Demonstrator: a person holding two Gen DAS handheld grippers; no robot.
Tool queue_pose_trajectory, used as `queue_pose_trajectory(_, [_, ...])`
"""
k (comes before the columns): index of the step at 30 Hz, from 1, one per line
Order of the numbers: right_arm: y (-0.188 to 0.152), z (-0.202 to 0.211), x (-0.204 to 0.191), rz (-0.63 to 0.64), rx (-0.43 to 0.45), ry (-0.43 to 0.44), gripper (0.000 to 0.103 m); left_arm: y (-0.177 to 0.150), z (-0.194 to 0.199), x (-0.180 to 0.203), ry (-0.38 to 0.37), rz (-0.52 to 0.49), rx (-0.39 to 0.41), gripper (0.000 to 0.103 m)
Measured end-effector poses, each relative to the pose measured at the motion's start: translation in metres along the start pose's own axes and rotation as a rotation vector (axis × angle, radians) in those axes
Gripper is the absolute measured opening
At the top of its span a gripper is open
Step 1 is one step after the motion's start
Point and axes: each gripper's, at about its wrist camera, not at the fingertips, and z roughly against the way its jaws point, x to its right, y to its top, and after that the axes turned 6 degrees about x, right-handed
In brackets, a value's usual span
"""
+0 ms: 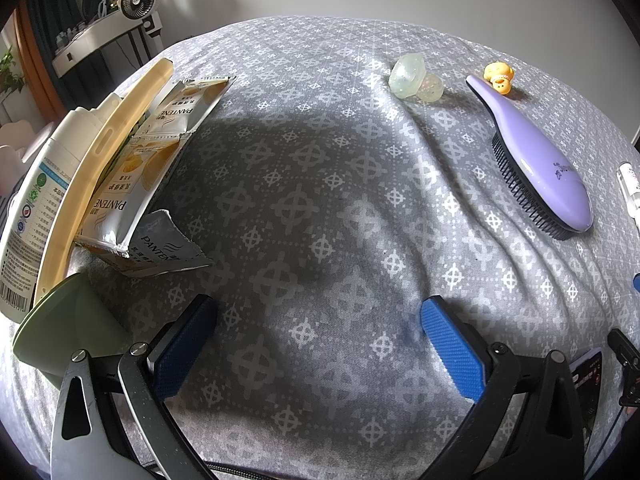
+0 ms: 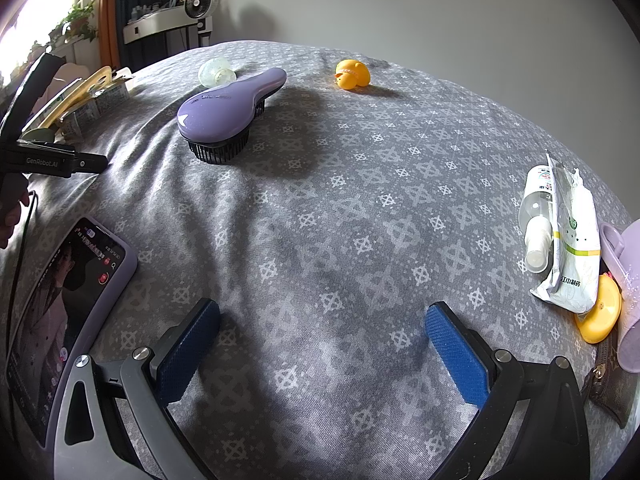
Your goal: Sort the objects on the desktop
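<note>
While both claws, left claw point(image 1: 318, 344) and right claw point(image 2: 322, 348), hover spread and empty, the hairbrush point(image 2: 228, 110) lies beside the duck point(image 2: 352, 74); its glossy back may slip.

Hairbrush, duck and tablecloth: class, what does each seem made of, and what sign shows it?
Hairbrush: likely hard plastic, glossy; window glare on its purple back.
Duck: probably soft rubber or vinyl; smooth, matte yellow.
Tablecloth: woven fabric; visible wrinkles and printed pattern.
</note>
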Motion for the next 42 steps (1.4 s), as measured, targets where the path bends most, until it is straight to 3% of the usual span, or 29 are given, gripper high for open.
queue_pose_trajectory(23, [-0.001, -0.001, 0.0, -0.004, -0.007, 0.004, 0.103, 0.004, -0.002, -0.002, 0.003, 0.001, 0.007, 0.103])
queue_pose_trajectory(31, [0.003, -0.002, 0.007, -0.051, -0.115, 0.033, 0.103, 0.004, -0.002, -0.002, 0.004, 0.001, 0.008, 0.103])
queue_pose_trajectory(35, [0.016, -0.002, 0.015, -0.105, -0.201, 0.051, 0.103, 0.004, -0.002, -0.001, 0.005, 0.001, 0.009, 0.103])
queue_pose_trajectory(39, [0.044, 0.006, 0.026, -0.221, -0.138, 0.076, 0.103, 0.006, -0.004, -0.002, 0.007, 0.001, 0.013, 0.103])
queue_pose_trajectory(42, [0.072, 0.009, 0.022, -0.209, -0.098, 0.072, 0.103, 0.007, -0.005, -0.002, 0.008, 0.0, 0.014, 0.103])
